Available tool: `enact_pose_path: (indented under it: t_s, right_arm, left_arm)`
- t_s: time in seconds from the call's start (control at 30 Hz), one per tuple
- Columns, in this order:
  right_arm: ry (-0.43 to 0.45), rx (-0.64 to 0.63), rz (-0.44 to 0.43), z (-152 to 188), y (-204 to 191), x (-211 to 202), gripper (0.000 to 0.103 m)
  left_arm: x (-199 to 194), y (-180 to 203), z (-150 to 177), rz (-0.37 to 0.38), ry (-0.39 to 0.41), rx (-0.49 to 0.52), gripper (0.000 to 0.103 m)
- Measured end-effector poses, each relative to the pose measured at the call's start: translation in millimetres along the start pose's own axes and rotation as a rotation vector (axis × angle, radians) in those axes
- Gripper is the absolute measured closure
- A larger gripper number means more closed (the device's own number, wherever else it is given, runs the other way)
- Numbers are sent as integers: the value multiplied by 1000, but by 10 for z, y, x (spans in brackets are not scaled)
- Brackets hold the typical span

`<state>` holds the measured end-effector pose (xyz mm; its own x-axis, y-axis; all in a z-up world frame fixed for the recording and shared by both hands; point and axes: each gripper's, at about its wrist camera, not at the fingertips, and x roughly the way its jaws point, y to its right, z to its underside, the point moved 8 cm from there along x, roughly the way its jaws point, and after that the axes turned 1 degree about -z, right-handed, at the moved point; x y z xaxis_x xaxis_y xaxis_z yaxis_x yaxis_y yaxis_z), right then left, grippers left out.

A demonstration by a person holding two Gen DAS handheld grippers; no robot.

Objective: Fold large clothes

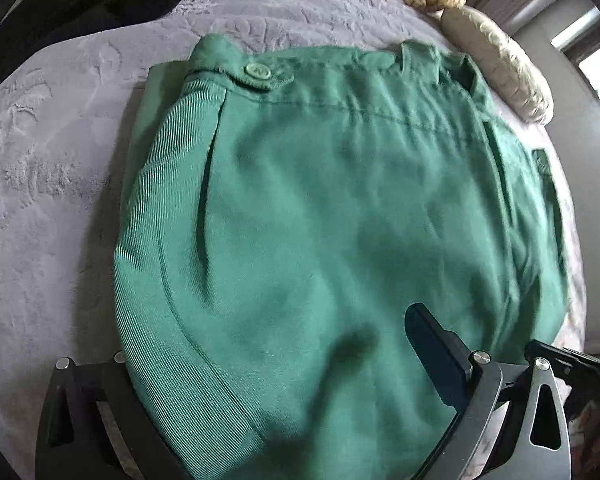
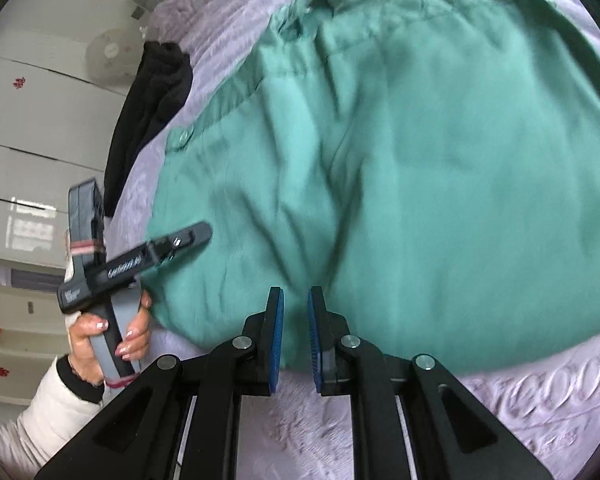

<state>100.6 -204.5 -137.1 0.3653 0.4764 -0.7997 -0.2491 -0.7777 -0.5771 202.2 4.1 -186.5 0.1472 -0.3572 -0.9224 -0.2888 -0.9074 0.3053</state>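
1. Folded green woven trousers [image 1: 320, 208], buttoned waistband tab on top, lie flat on a grey embossed bedspread [image 1: 51, 168].
2. Right gripper [image 2: 295, 304]: blue pads a narrow gap apart, nothing between them, poised over the trousers' near edge.
3. Left gripper [image 2: 187, 236], held by a hand [image 2: 107, 332], sits at the trousers' left edge; its left finger is under cloth, so grip unclear.
4. Black garment [image 2: 151, 112] lies beside the trousers.

White lettering on left gripper [image 2: 195, 236], too blurred to read

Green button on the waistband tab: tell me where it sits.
In the left wrist view the green button sits upper left on the green trousers, near the grey bedspread.
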Motion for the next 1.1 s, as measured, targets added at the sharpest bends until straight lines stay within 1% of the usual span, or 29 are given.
enact_pose_path:
  t_s: [0.03, 0.07, 0.13, 0.17, 0.2, 0.23, 0.27, 0.3, 0.33, 0.37, 0.4, 0.47, 0.5, 0.53, 0.6, 0.67, 0.77, 0.8, 0.87, 0.93, 1.0, 1.03, 1.1]
  right_arm:
    - [6, 0, 1, -33, 22, -12, 89]
    - [12, -2, 2, -70, 41, -21, 89]
    - [26, -7, 7, -149, 86, -39, 89]
    - [33, -8, 13, -187, 131, -50, 89]
    - [35, -7, 16, -204, 149, -38, 89]
    - [30, -1, 20, -211, 196, -9, 89]
    - [13, 14, 22, -204, 261, 41, 90]
    - [-11, 47, 14, -180, 340, 123, 90]
    - [-17, 69, 2, -165, 391, 145, 90]
    - [-13, 92, -13, -160, 434, 168, 89]
    - [-10, 100, -20, -156, 448, 179, 89]
    - [-5, 106, -35, -161, 464, 173, 89]
    - [-5, 104, -38, -159, 468, 168, 89]
    - [-6, 100, -43, -156, 470, 160, 89]
    - [-10, 100, -57, -154, 483, 138, 89]
    - [-15, 111, -87, -160, 502, 104, 89]
    - [-5, 137, -146, -179, 524, 1, 89]
    - [8, 147, -161, -175, 537, -56, 89]
    - [44, 167, -185, -199, 639, -245, 89]
    - [80, 184, -203, -213, 761, -425, 89]
    - [121, 207, -217, -226, 959, -654, 89]
    - [133, 215, -219, -226, 1039, -725, 87]
    - [146, 231, -209, -207, 1238, -838, 76]
  left_arm:
    - [-1, -1, -13, 14, 5, -15, 2]
    - [0, -18, -26, 22, 9, -35, 11]
    - [11, -86, -38, 11, 10, -63, 31]
    - [10, -138, -40, 1, 13, -74, 55]
    - [-4, -195, -47, 15, 19, -96, 71]
    - [-20, -222, -45, 38, 22, -120, 76]
    - [-55, -260, -59, 77, 25, -162, 86]
    - [-107, -279, -71, 118, 29, -202, 89]
    - [-180, -273, -89, 167, 41, -237, 91]
    - [-262, -239, -108, 209, 56, -254, 91]
    - [-340, -191, -128, 238, 70, -259, 95]
    - [-537, 0, -196, 311, 109, -249, 95]
    - [-653, 162, -253, 348, 132, -229, 95]
    - [-729, 269, -307, 365, 146, -209, 95]
    - [-875, 617, -416, 401, 169, -150, 95]
    - [-965, 871, -503, 425, 179, -106, 95]
    - [-1006, 1422, -621, 468, 187, -45, 95]
    - [-983, 1618, -642, 473, 185, -15, 95]
    - [-901, 1948, -674, 458, 175, 45, 95]
    - [-748, 2278, -667, 438, 150, 96, 95]
    - [-501, 2654, -629, 412, 122, 168, 95]
    - [-415, 2750, -574, 401, 105, 190, 95]
    - [-61, 2989, -480, 353, 49, 241, 95]
